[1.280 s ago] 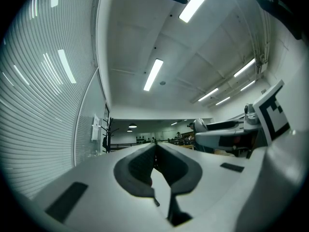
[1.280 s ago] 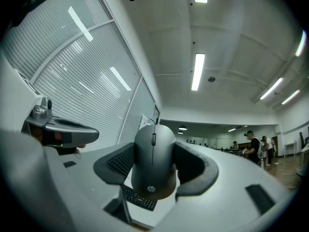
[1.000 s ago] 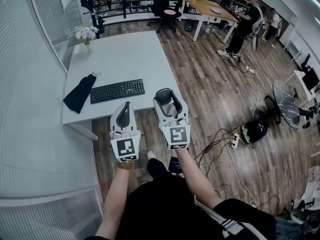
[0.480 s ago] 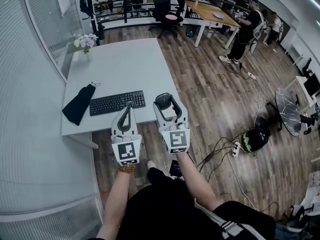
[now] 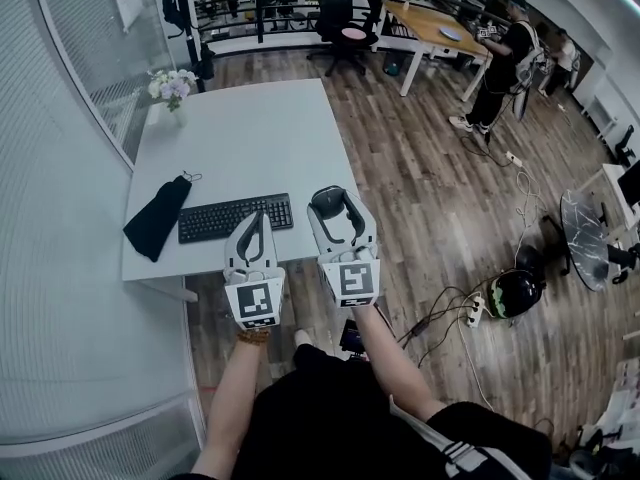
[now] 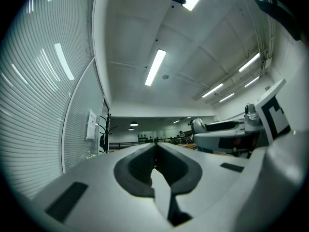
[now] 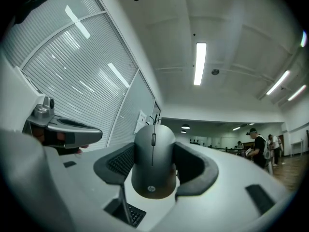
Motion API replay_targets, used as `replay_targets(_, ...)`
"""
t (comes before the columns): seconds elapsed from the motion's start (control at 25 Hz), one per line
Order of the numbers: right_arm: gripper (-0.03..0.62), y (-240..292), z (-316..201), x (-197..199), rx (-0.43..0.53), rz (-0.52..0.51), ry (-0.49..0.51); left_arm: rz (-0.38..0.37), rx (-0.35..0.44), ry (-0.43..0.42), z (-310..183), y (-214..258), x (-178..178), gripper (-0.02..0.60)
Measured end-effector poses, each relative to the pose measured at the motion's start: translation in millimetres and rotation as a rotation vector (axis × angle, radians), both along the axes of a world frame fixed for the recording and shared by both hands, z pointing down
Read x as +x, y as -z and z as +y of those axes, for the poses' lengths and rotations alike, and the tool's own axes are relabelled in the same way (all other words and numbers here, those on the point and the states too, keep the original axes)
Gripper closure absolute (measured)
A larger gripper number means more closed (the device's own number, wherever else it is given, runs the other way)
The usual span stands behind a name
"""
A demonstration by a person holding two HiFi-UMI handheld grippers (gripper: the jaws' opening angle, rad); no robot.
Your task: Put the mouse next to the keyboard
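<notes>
Mouse (image 7: 153, 163): dark grey plastic, smooth and matt, with a faint sheen along the top.
Right gripper (image 5: 336, 200) and left gripper (image 5: 254, 218): pale grey moulded plastic shells, smooth, satin finish. The jaw linings are dark and finely textured, with a rubbery look.
Keyboard (image 5: 236, 217): black matt plastic.
Table (image 5: 250, 128): white top, smooth, matt.
Black cloth (image 5: 157, 216): soft, limp, dull.
Floor (image 5: 420, 198): wood planks, visible grain, low gloss.
Wall (image 5: 60, 298): pale, finely ribbed surface, matt.

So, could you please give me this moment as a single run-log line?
right gripper: shut on mouse | left gripper: shut, empty | keyboard: on table, left of mouse | mouse: not yet released
</notes>
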State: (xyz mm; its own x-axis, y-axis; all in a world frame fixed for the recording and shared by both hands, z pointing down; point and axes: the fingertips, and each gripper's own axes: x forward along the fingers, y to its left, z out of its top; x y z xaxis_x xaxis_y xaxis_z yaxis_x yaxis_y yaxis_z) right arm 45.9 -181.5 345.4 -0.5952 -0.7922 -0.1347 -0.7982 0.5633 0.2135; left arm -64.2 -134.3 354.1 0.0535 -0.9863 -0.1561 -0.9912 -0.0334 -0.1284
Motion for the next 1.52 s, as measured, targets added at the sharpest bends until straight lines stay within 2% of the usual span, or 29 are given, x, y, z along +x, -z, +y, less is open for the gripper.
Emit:
replay_targets(0.4,0.336,-2,-59,-8,0.031,-0.016,0.026,-0.026,-0.001,0.007,-61,-3,5,0.571)
replay_targets(0.76,0.336,-2,-92,-18,0.036,-0.025,0.011,-0.029,-0.018,0.009,-89,-9,-15,0.571)
replay_targets(0.96,0.336,-5,-102,-28,0.034,-0.016,-0.007,-0.018,-0.017,-0.023,-105,-11,-25,0.571)
replay_targets(1.12,0.336,-1,-107,-31,0.073,-0.013,-0.025,-0.021,-0.009,-0.051,-113,-9,-30,0.571)
replay_targets(1.52,0.334,-20,-108,-38,0.087,-0.003,-0.052,-0.029,-0.013,-0.093,-112,-26,-46,0.571)
